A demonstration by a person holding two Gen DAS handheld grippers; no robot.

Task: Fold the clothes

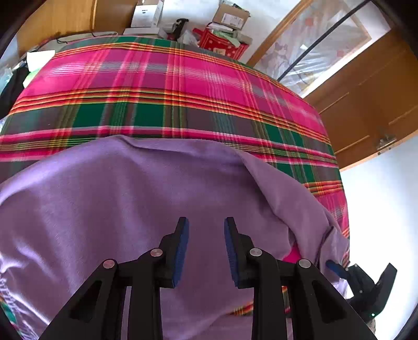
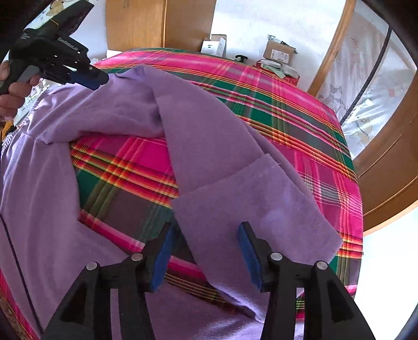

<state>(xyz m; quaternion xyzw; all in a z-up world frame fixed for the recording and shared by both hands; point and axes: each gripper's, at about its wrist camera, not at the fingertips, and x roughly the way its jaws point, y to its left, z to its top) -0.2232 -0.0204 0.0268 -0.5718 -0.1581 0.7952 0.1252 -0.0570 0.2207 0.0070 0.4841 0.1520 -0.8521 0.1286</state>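
- Purple garment [image 2: 203, 146] lies spread on the plaid bedcover [image 1: 167, 86], sleeve cuff near the bed's right edge.
- Right gripper [image 2: 206, 251]: jaws apart, cuff between, unpressed.
- Left gripper [image 1: 206, 245]: jaws parted above the cloth, gripping nothing.
- Boxes [image 1: 230, 18] crowd the far side.

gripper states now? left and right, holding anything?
Left gripper: open, holding nothing, above the purple garment.
Right gripper: open, sleeve lies loose between the jaws.
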